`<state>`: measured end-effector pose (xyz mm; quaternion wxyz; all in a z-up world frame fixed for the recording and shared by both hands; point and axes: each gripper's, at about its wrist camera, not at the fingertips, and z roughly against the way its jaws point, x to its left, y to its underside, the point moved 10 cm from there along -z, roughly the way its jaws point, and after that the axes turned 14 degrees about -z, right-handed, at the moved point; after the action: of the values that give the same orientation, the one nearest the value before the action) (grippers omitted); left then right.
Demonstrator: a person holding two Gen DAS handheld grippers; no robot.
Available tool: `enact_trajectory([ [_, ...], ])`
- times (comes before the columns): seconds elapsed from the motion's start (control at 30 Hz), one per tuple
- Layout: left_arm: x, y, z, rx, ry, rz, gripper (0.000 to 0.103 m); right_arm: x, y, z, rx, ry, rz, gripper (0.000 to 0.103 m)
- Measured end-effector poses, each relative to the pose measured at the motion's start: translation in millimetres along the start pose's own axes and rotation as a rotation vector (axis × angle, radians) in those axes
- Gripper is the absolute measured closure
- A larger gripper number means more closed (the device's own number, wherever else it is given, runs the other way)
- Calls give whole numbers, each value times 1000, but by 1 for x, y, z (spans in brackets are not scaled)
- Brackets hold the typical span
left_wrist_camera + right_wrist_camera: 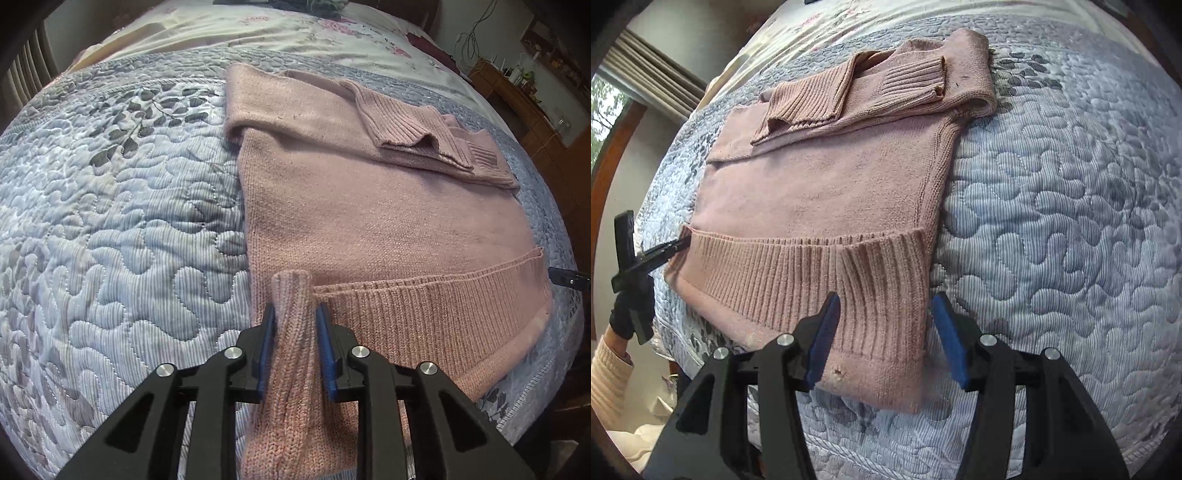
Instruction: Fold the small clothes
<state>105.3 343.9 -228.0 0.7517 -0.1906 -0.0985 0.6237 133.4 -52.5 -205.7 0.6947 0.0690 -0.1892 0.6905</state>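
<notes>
left gripper (294, 321): pinching bunched ribbed hem of pink sweater (369, 206)
right gripper (884, 314): jaws spread, straddling hem corner, not gripping
sweater: flat on quilted bedspread (110, 221), sleeves folded across top

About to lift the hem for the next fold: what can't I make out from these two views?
- Right wrist view: the left gripper is small at the sweater edge; its grip is unreadable there.
- Both views: the sweater's underside, hidden against the quilt.
- Left wrist view: the right gripper is cut off by the frame edge.
- Right wrist view: the right gripper straddles the hem corner; contact unclear.
</notes>
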Motion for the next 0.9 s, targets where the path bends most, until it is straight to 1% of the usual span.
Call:
enact_trajectory([
  [0.1,-1,-2,-2,-4,0,-4,81,-1,-7,-9,-4,18,5,50],
  [0.13,-2,-3,-2,-7,-3,-12,85,-3,-10,-11,-5,25,4,50],
  [0.2,-4,-4,-2,-11,-8,-21,88,-5,-13,-16,-6,42,6,53],
  [0.23,-4,-5,-1,-13,-11,-23,90,-5,-15,-19,-5,44,9,63],
  [0.27,-5,-5,-1,-17,-13,-21,91,-4,-15,-21,-1,40,12,77],
  [0.3,-4,-6,2,-23,-13,-17,92,-3,-15,-21,-8,44,16,78],
  [0.33,-4,-5,4,-32,-10,-11,92,-3,-15,-18,-23,52,26,84],
  [0.37,-4,-5,7,-42,-5,-6,93,-2,-14,-15,-38,62,42,87],
  [0.43,-5,-4,16,-64,4,2,93,-1,-11,-8,-68,77,71,89],
  [0.47,-6,-3,21,-75,8,4,93,1,-8,-3,-79,73,85,93],
  [0.57,-12,0,37,-110,27,9,93,3,1,11,-92,41,97,95],
  [0.63,-16,3,47,-132,44,15,93,4,6,19,-97,1,81,95],
  [0.73,-19,7,58,-152,42,8,93,4,11,30,-101,-49,44,96],
  [0.83,-21,1,72,-184,37,2,94,7,10,45,-115,-91,23,96],
  [0.9,-22,-9,82,-211,41,2,94,10,6,57,-131,-117,20,96],
])
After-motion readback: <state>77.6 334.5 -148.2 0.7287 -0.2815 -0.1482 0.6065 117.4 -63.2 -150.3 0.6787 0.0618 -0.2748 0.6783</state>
